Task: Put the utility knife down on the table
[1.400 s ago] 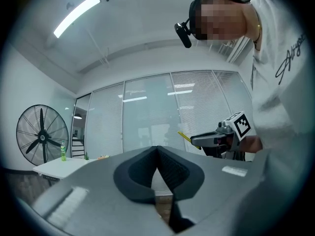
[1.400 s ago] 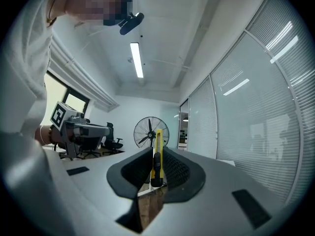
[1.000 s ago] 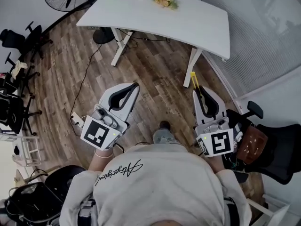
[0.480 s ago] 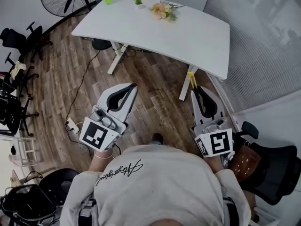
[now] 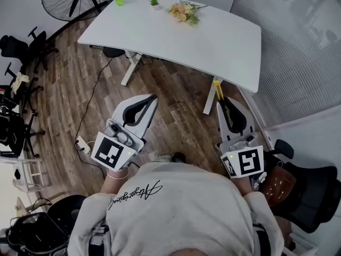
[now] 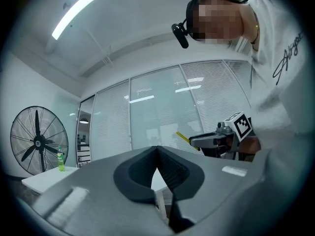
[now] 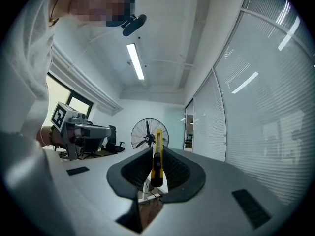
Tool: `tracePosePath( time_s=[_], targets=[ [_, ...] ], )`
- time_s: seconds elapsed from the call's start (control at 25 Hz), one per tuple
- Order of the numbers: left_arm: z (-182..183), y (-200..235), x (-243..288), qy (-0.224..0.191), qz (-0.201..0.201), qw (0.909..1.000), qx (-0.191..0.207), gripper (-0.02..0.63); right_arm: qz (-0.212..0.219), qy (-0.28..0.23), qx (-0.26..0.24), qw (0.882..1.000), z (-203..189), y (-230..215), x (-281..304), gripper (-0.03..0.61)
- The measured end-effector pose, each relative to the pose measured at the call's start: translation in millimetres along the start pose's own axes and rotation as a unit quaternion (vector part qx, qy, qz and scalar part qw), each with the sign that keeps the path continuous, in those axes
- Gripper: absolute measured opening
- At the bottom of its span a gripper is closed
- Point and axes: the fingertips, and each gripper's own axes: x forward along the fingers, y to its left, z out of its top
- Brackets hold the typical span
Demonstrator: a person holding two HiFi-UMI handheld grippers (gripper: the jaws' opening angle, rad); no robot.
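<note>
Utility knife (image 7: pixel 157 157) first: it is a slim yellow bar with a black slider on its back, pinched on its flat sides between the ribbed dark pads of the right gripper (image 5: pixel 224 102), whose jaws stand only narrowly apart and are closed on it. In the head view its yellow front end pokes out past the jaw tips, carried in the air over the wooden plank floor (image 5: pixel 176 103), just short of the near right corner of the white table (image 5: pixel 213 36) and not yet above the top. It looks light and stiff, a hard plastic shell that should not flex, though its smooth sides could slip if the squeeze eased too soon. The present hold across the middle of the body seems the sensible one — well back from the front end, which is best treated as sharp, since whether a blade is out is too small to tell. Held on edge as it is, it would likely tip onto a flat side when released, and the table's smooth, hard, matte top might let it skate a little, so a low release would suit it. The left gripper (image 5: pixel 154 96) carries nothing — its jaw tips meet with only air behind them, a curved white shell with black padded lining.
</note>
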Motion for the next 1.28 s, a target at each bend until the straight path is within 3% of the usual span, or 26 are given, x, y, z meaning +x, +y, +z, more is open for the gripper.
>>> tracePosePath(
  time_s=[0.8,1.0,1.28],
  targets=[
    [-1,19,26,-0.003,0.003,1.0,0.004,0.0,-0.005,-0.009,0.008,1.0,4,-26,19,0.063],
    [1,18,32,-0.017,0.004,0.9993,-0.032,0.0,0.0,-0.007,0.025,1.0,-5,-39,26,0.063],
    [-16,46,39,-0.003,0.024,0.9991,-0.035,0.0,0.007,0.0,0.03,1.0,-18,-48,51,0.063]
  ],
)
